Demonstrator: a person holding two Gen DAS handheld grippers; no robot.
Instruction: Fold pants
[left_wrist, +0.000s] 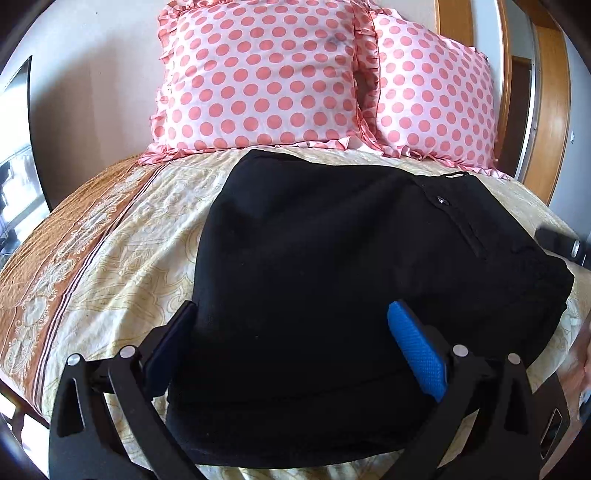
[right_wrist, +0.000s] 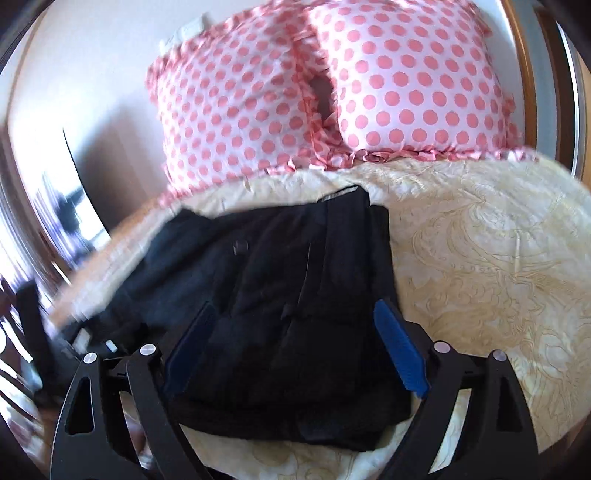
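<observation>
Black pants (left_wrist: 332, 266) lie folded in a thick stack on the bed, with a small button and the waistband toward the right. My left gripper (left_wrist: 291, 314) is open over the near part of the stack, its blue pads wide apart. In the right wrist view the same pants (right_wrist: 277, 280) lie folded, and my right gripper (right_wrist: 295, 317) is open above their near half, holding nothing. That view is motion-blurred at the left. A dark part of the right gripper (left_wrist: 561, 242) shows at the left wrist view's right edge.
The cream patterned bedspread (left_wrist: 122, 236) with a brown border covers the bed (right_wrist: 480, 266). Two pink polka-dot pillows (left_wrist: 258, 74) (right_wrist: 413, 81) lean against the wall at the head. A wooden door frame (left_wrist: 550, 110) stands at the right.
</observation>
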